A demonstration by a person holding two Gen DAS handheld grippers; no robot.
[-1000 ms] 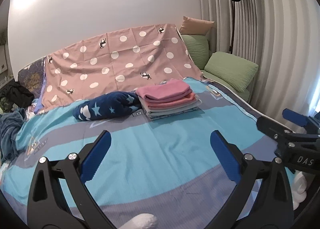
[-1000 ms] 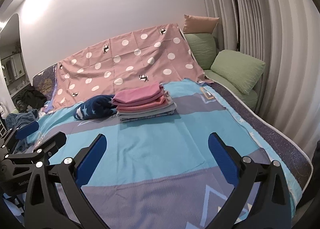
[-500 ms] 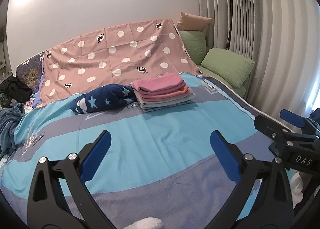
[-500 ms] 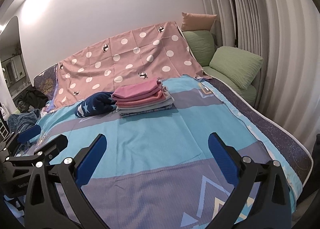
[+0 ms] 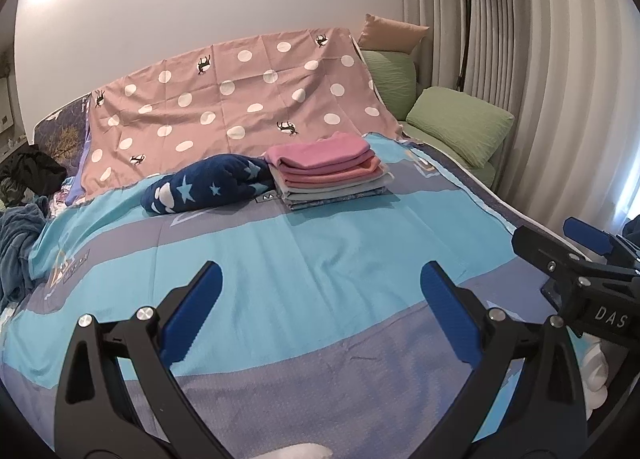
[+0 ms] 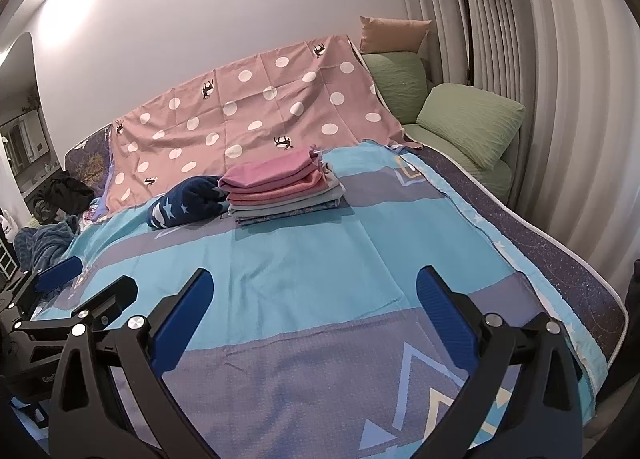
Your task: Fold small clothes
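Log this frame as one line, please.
left gripper: open, empty | right gripper: open, empty | folded stack beside unfolded star garment | phase: between items

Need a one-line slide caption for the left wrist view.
Left gripper open over the blue bedspread, facing a folded clothes stack beside a star-print bundle.

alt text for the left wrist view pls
The open, empty left gripper hovers over a blue and grey bedspread. Farther back lie a stack of folded clothes, pink on top, and beside it a navy star-print bundle. The right gripper shows at the right edge.
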